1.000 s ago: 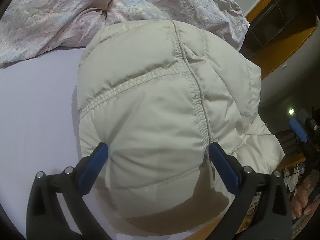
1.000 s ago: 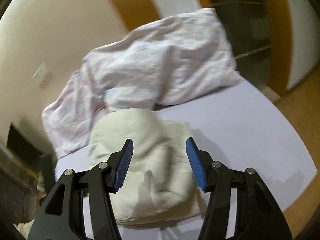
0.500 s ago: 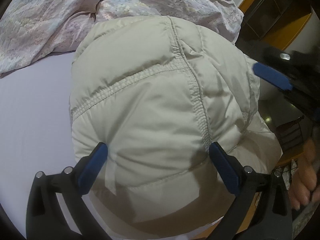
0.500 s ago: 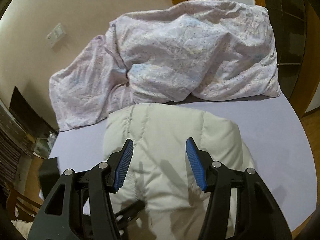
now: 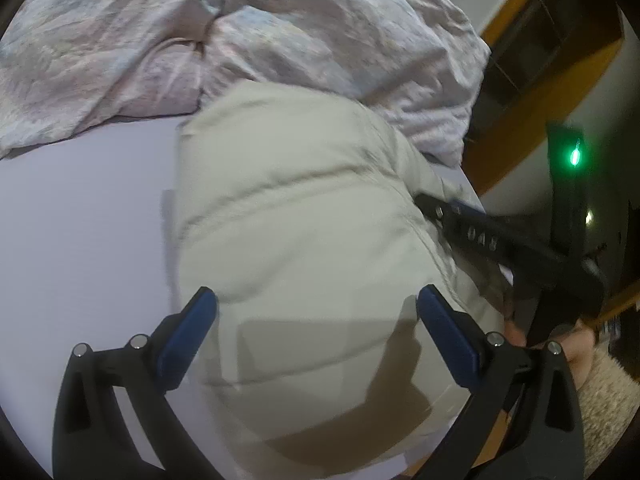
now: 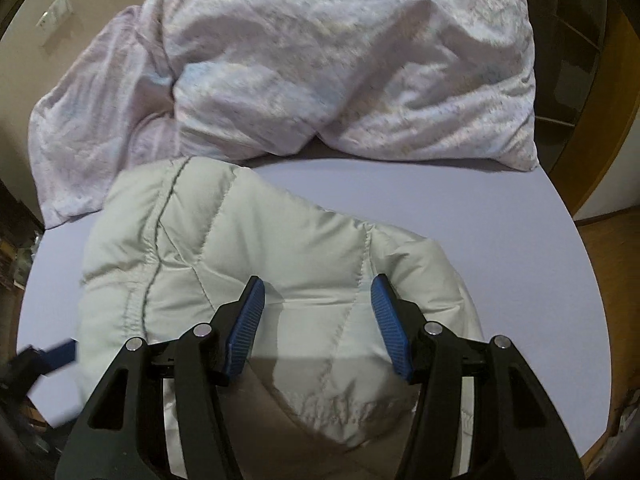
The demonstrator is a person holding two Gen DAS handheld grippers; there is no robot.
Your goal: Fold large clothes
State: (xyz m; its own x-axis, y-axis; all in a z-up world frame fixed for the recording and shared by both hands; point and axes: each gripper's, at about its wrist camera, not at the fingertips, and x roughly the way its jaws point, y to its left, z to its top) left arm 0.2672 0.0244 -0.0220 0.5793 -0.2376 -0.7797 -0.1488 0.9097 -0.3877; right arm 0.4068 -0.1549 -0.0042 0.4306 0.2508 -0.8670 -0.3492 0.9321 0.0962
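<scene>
Your bed (image 6: 460, 216), under its plain lilac sheet, fills both views, and a crumpled pale floral duvet (image 6: 320, 60) lies heaped across its far end. Nearer you sits the cream padded jacket (image 6: 224, 264), bundled into a puffy mound on the sheet, its far edge touching the duvet. Your left claw (image 5: 316, 332) hangs over the near part of that mound with its blue pads spread wide and nothing held between them. Your right claw (image 6: 318, 324) stands about half open above the jacket's quilted seams, also holding nothing; whether its pads brush the fabric you cannot tell. In the left view the right claw's dark fingers (image 5: 472, 232) reach onto the jacket's right edge.
</scene>
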